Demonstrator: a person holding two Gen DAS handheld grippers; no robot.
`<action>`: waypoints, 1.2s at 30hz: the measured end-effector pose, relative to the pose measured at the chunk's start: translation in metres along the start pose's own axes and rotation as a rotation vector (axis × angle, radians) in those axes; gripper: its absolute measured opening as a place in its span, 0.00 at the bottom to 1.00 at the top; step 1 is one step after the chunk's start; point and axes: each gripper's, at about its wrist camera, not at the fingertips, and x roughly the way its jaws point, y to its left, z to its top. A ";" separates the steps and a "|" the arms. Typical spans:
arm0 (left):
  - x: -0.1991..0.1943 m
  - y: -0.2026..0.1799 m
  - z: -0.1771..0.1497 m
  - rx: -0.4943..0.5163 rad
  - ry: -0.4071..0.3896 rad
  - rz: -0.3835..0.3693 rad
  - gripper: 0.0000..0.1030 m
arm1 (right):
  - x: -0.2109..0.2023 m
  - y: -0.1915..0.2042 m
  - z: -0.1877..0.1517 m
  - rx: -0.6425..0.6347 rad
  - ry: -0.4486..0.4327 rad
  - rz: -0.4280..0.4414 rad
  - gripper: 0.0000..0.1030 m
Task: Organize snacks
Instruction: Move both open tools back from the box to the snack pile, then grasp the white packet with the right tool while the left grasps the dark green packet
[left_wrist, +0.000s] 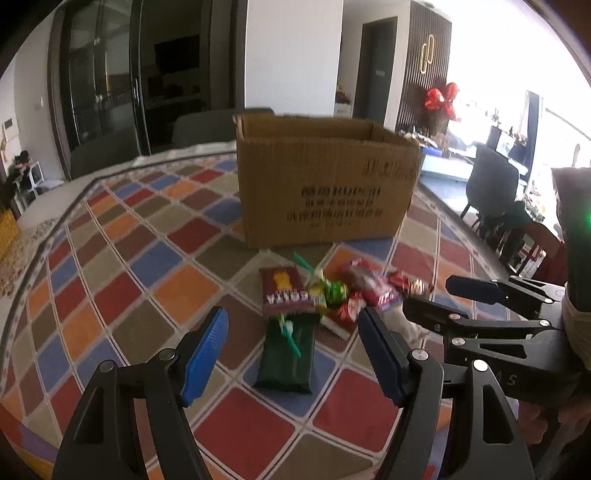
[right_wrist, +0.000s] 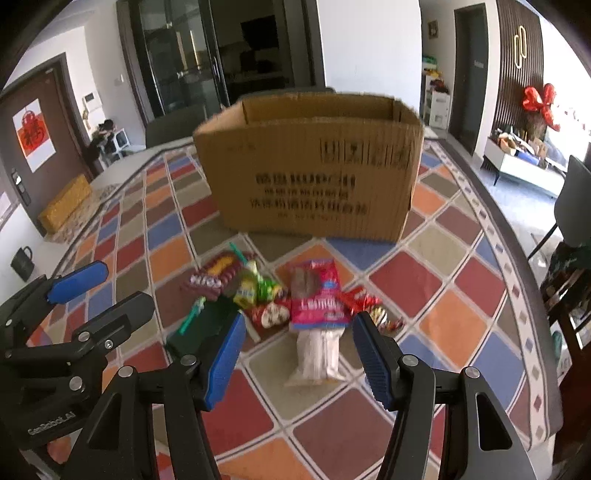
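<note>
Right wrist: one cardboard box (right_wrist: 310, 166), two grippers (right_wrist: 295, 354).

One cardboard box (right_wrist: 310, 166), two hand-held grippers, and roughly eight snack packets.

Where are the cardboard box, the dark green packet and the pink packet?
cardboard box (right_wrist: 310, 184): right wrist view, on its printed front wall.
dark green packet (left_wrist: 286, 363): left wrist view, on the middle of its flat top face.
pink packet (right_wrist: 319, 299): right wrist view, on the middle of its printed face.
</note>
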 end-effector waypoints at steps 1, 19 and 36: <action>0.003 0.001 -0.003 -0.004 0.011 -0.003 0.70 | 0.003 0.000 -0.003 0.001 0.010 0.001 0.60; 0.058 0.008 -0.027 -0.023 0.134 -0.068 0.59 | 0.047 -0.007 -0.023 0.052 0.140 0.007 0.59; 0.088 0.010 -0.030 -0.016 0.182 -0.041 0.49 | 0.069 -0.013 -0.023 0.075 0.173 0.002 0.49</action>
